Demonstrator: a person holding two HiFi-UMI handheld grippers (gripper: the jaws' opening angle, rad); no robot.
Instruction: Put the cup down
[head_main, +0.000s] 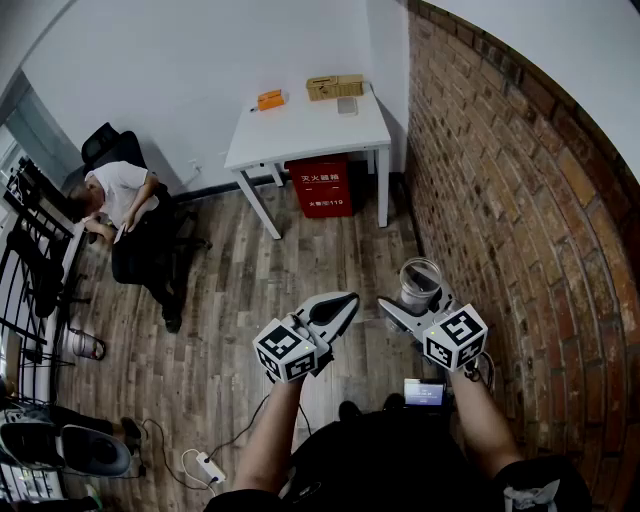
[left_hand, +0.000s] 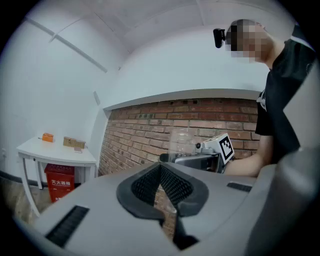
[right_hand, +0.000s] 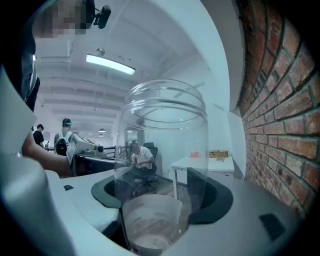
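A clear plastic cup (head_main: 421, 281) is held in the air over the wooden floor, near the brick wall. My right gripper (head_main: 416, 303) is shut on the cup, one dark pad on each side of its lower part. In the right gripper view the cup (right_hand: 162, 150) stands upright between the pads and fills the middle of the picture, with the right gripper (right_hand: 162, 202) around its base. My left gripper (head_main: 338, 307) hovers just left of it, jaws shut with nothing between them. From the left gripper (left_hand: 161, 186) the cup (left_hand: 182, 142) shows ahead.
A white table (head_main: 300, 130) stands at the far wall with an orange thing (head_main: 270, 99) and wooden boxes (head_main: 335, 86) on it, and a red box (head_main: 321, 186) under it. A person sits in a chair (head_main: 135, 215) at the left. Brick wall (head_main: 520, 200) at the right. A power strip (head_main: 209, 467) lies on the floor.
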